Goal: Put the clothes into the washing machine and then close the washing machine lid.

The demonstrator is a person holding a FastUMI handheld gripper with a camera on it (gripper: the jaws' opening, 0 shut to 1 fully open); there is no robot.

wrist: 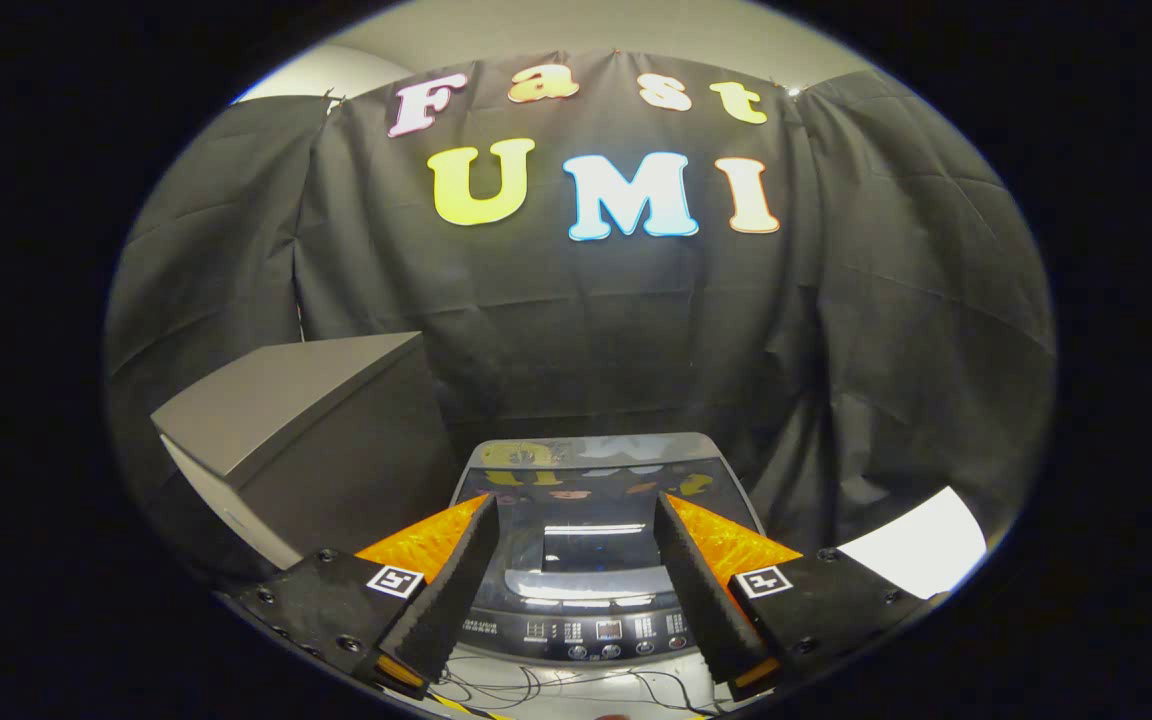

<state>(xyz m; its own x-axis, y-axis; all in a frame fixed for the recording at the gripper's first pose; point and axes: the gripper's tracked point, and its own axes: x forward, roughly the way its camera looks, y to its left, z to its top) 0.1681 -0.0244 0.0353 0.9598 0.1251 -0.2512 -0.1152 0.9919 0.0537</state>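
The gripper (576,505) fingers spread wide, empty, framing the closed-lid washing machine (591,540) just ahead; a grey box (306,420) stands left.

I am looking into a staged recording booth, not a home laundry room: black cloth wall (576,330) is hanging as a backdrop across the middle of the frame, a top-loading washing machine (591,560) is standing alone before it, and loose cables (556,688) are trailing over the floor at bottom centre.
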